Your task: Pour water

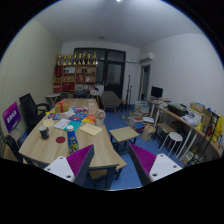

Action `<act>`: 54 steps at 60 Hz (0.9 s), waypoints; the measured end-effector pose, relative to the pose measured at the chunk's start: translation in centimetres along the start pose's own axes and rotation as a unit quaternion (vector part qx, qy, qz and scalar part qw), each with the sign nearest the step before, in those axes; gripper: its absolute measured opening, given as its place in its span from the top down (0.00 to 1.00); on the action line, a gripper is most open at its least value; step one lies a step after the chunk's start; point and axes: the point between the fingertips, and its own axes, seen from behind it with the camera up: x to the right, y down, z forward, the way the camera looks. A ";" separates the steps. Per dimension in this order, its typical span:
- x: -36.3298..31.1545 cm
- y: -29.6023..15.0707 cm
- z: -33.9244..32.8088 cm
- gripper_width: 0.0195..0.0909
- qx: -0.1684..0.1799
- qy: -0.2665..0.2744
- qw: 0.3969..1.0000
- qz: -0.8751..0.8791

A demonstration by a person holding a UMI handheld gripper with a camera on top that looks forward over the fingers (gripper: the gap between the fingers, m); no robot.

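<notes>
While held high, the claw (pixel 111 165) gapes empty above the table (pixel 60 135).

Gripper (pixel 110 165): two-finger unit, handheld type. Each finger (pixel 72 165) has a pale grey/white outer body, blocky, w/ dark edges. Inner faces carry magenta-purple pads (pixel 81 158), approx. wedge-shaped, tapering fwd. L and R fingers match in form and colour. No cables, screws or markings discernible.

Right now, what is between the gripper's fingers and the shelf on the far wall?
In the gripper view, a long wooden table crowded with small things lies beyond the open gripper. Past it stands a dark chair, then the shelf.
</notes>
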 end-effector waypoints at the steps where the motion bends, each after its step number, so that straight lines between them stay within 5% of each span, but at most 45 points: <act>1: 0.1 0.1 0.0 0.16 0.000 0.001 1.000 0.001; 15: -2.3 2.3 -1.1 0.16 -0.012 0.008 1.000 0.015; 29: -7.8 4.4 1.8 0.15 0.011 -0.051 0.999 0.006; 54: -24.4 9.1 22.3 0.15 0.043 -0.146 0.988 0.009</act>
